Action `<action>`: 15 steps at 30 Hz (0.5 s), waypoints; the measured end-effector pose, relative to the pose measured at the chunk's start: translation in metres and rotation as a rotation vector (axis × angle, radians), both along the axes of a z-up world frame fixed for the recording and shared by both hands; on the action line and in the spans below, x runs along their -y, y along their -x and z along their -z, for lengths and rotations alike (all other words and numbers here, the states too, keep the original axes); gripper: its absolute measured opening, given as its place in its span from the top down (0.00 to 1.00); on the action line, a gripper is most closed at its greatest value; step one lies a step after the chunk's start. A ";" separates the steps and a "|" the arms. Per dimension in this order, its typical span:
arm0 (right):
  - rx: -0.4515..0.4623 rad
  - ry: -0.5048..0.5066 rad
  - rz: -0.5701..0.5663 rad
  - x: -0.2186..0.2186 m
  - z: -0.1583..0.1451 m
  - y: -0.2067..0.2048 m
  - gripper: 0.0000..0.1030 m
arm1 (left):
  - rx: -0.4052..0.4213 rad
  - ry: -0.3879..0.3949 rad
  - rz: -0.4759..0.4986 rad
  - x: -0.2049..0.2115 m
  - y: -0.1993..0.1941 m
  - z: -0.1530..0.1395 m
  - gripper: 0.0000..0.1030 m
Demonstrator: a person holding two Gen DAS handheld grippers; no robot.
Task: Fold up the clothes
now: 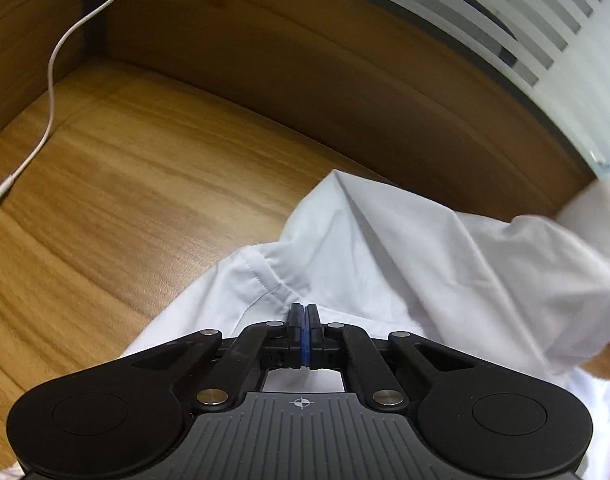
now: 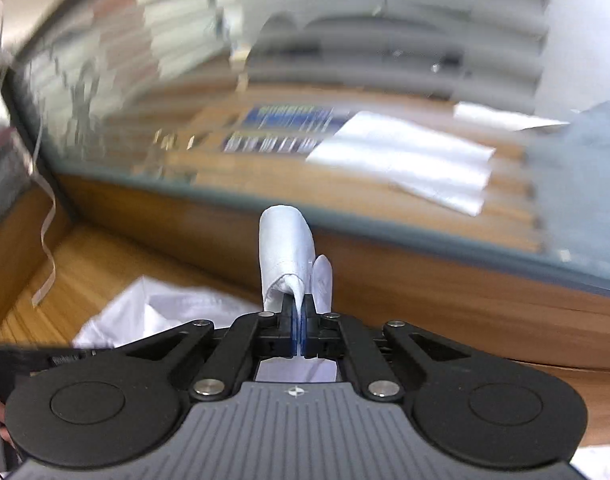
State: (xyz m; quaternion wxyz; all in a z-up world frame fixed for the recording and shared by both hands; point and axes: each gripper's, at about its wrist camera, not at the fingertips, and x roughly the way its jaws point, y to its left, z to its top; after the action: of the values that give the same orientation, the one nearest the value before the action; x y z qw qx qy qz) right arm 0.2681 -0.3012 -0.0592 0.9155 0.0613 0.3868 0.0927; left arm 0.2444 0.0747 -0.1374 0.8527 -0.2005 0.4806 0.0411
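- Garment and tools: white garment [image 1: 385,264] lies crumpled on the wooden table [image 1: 125,200], toward the back edge, where a wooden upstand [image 1: 305,92] rises beneath a frosted glass screen [image 1: 505,20].
- Left tool [image 1: 304,312]: jaws together, pinching the cloth beside a stitched seam; the fabric spreads forward and to the right of it in raised folds.
- Right tool [image 2: 300,304]: jaws clamped on a hemmed end of the garment [image 2: 289,256], which stands up above the fingertips as a rolled tab; more cloth lies on the table below and to the left.
- Governing relation (judgement): both tools hold the same garment, so its bulk hangs or lies between them; the fold appears to depend on carrying the two held points together across the table, with the stretch of cloth between the two held points as the long axis.
- Surroundings: white cable [image 1: 49,80] trails on the table near the far left corner, well apart from the cloth.
- Obstacles: the upstand close behind limits travel toward the back edge; the right wrist view is blurred.
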 end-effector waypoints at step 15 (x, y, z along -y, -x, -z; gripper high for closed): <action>-0.095 -0.465 0.631 0.127 -0.036 0.215 0.98 | 0.064 0.063 -0.055 0.007 0.013 0.004 0.96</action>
State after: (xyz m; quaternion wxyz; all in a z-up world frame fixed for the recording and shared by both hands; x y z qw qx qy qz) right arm 0.0531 -0.4283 -0.0229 0.8417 0.3869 0.3598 -0.1111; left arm 0.2314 0.0681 -0.1418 0.8595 -0.2418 0.4483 0.0430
